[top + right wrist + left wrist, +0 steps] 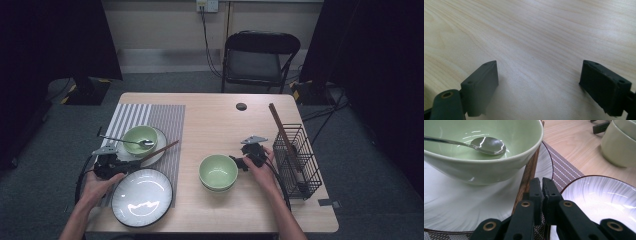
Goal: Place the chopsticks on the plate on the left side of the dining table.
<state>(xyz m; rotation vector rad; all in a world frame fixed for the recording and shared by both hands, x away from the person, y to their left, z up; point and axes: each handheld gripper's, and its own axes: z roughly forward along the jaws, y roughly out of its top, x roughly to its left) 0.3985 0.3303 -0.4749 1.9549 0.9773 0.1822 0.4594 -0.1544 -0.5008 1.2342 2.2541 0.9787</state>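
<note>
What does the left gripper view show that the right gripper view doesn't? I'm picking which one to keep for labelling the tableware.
The left gripper view has the green bowl with a spoon in it, standing on a white plate; a brown chopstick running under the bowl; the striped placemat; a second plate; and its jaws closed together, nothing visibly between them.

The right gripper view has its own jaws standing wide apart.

Both share the bare wooden table.
</note>
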